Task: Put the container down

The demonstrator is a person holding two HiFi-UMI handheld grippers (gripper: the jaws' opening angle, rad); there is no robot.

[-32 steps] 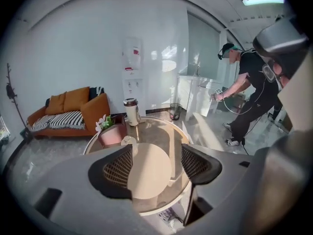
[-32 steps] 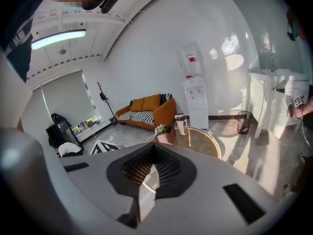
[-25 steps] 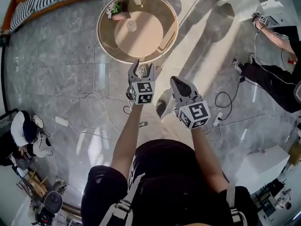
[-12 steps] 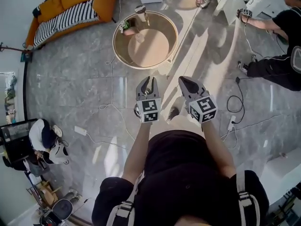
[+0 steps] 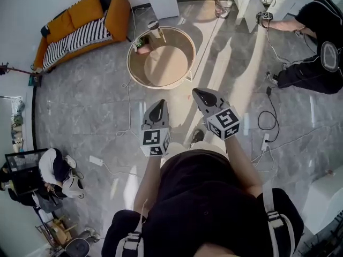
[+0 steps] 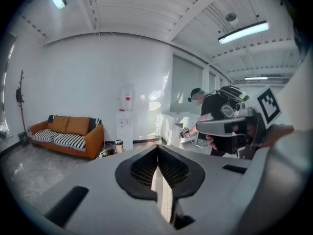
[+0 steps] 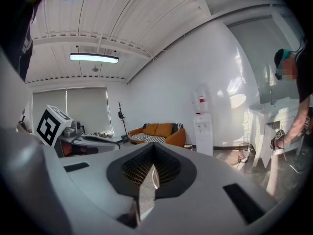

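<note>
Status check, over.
Left claw shut, right claw shut, both empty. Nothing held to put down. Round table ahead, untouched.

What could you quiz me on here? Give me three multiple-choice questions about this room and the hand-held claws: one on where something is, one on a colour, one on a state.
1. Where is the round table?
A. On the floor, ahead of the left gripper
B. Behind the person's back
C. On top of the sofa

2. What colour is the sofa?
A. Blue
B. Orange
C. Green

3. How do the left gripper's jaws stand?
A. Wide apart
B. Clamped on a cup
C. Shut, with nothing between them

Answers:
1 A: the head view shows the table on the floor beyond the gripper's tip.
2 B: its back and arm are orange, with a striped cover on the seat.
3 C: the left gripper view shows the pads meeting on nothing.
</note>
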